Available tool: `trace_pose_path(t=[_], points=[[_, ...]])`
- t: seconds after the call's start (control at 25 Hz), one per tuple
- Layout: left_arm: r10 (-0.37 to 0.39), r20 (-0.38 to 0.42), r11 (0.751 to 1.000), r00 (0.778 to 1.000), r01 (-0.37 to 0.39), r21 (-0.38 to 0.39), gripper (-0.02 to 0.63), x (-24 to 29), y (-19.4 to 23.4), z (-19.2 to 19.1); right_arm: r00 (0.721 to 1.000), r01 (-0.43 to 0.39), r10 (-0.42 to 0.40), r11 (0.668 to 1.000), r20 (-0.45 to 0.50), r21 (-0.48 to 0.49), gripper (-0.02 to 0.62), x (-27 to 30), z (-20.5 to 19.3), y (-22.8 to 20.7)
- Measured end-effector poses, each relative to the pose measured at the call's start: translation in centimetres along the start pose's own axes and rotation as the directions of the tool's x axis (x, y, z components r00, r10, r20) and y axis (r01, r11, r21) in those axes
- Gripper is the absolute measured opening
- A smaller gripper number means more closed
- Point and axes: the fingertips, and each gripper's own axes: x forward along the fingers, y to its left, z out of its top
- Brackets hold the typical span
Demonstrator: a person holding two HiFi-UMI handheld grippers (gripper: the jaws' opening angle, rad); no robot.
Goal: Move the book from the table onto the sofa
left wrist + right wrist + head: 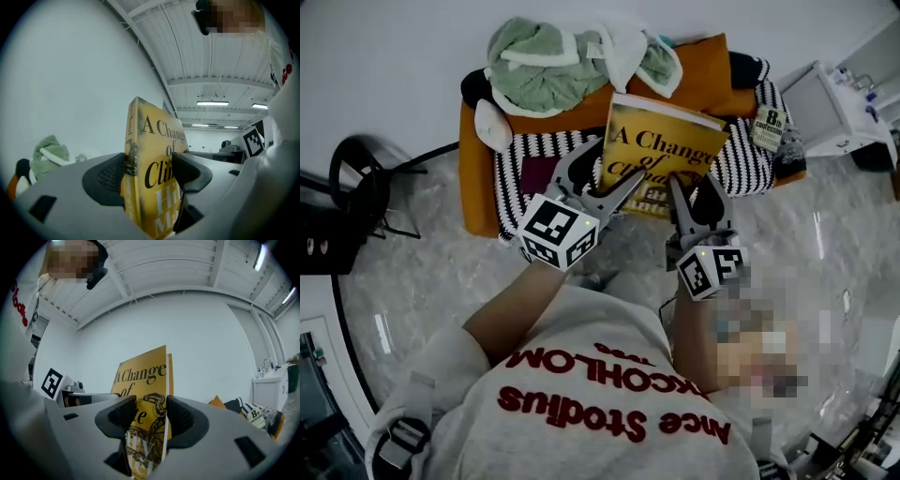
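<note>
Pale glossy floor (412, 272) and a plain white wall (394, 56) frame an orange sofa (473, 159) at the top of the head view. Its seat is covered by a black-and-white striped throw (511, 192). A heap of green and white blanket (544, 70) lies toward the sofa's left back corner, and a small printed booklet (769, 127) sits near its right end. A black chair (356, 183) stands well apart on the left. No desk shows in any view.

The yellow hardback book (661, 150) is in the air, carried by both tools, cover up towards the head camera. In the head view it hangs over the front edge of the seat, above the striped throw and apparently not resting on it. The left tool (611, 167) pinches the book's near left part, one pad on the front cover and the other on the back. The right tool (691, 185) pinches its near right part in the same way, and each tool's own view shows the pads pressed flat against the book.

Judging by this, the pick-up is done and the carry is nearly over. What remains is to lower the book onto a free part of the seat, probably the striped throw, and then spread both tools and draw them back.
</note>
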Motion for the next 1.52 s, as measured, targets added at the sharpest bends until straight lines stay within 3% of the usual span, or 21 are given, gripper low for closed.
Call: trace_pose_path(t=[0.28,0.6,1.16,1.52], points=[[0.132,0.016,0.991,0.991,-0.132,-0.002,0.308,-2.4,3.8,0.8,0.991,-0.13,0.13,0.992,-0.022,0.006,0.227,3.9,-0.4,2.7],[0.26,0.035,0.966,0.965,-0.26,-0.001,0.308,-3.0,8.6,1.8,0.965,-0.258,0.258,0.966,-0.035,0.02,0.227,9.5,-0.5,4.3],[0.452,0.071,0.892,0.889,-0.452,-0.019,0.308,-2.8,16.6,4.0,0.891,-0.448,0.449,0.893,-0.061,0.034,0.227,19.4,0.2,6.2],[0.543,0.078,0.839,0.836,-0.544,-0.013,0.308,-2.4,19.6,4.4,0.844,-0.529,0.532,0.847,-0.071,0.061,0.225,23.1,-0.3,6.5]])
